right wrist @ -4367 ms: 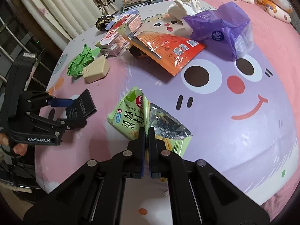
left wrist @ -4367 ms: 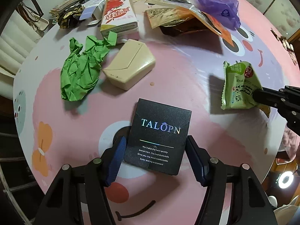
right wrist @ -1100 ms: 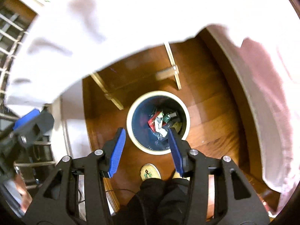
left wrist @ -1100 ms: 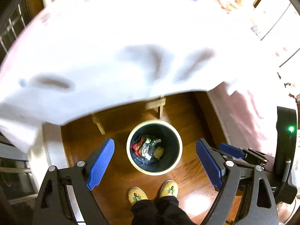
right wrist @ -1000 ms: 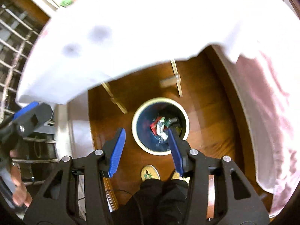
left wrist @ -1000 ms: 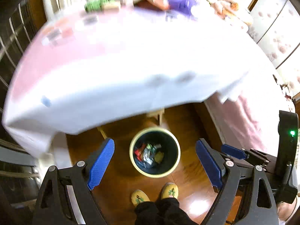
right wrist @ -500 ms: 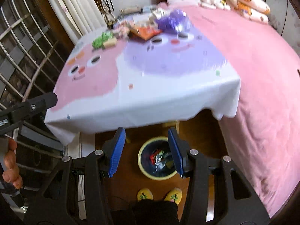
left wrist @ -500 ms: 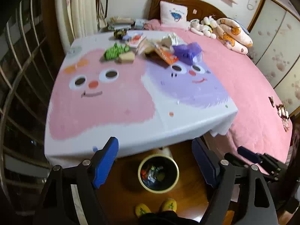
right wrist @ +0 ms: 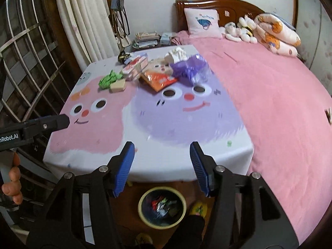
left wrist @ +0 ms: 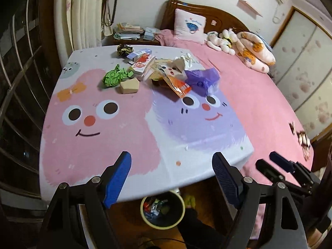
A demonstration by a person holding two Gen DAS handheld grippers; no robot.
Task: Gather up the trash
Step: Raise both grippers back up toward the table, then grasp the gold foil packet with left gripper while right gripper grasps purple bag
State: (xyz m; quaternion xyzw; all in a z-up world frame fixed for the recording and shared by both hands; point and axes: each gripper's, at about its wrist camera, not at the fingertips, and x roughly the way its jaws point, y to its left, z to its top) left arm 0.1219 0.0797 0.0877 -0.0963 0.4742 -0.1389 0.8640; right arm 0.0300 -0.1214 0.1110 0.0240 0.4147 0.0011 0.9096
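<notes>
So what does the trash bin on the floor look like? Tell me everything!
The trash bin is round, with a pale yellowish rim and a dark inside. It stands upright on the brown wooden floor, partly tucked under the near edge of the table. It has no lid and is open at the top. Inside lies a jumble of crumpled wrappers, red, silvery and green. A foot in a yellow slipper is right beside it. Neither gripper touches it.

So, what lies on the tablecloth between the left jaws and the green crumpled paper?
Nothing: in the left wrist view that stretch of tablecloth is bare print from the open left gripper to the green crumpled paper.
</notes>
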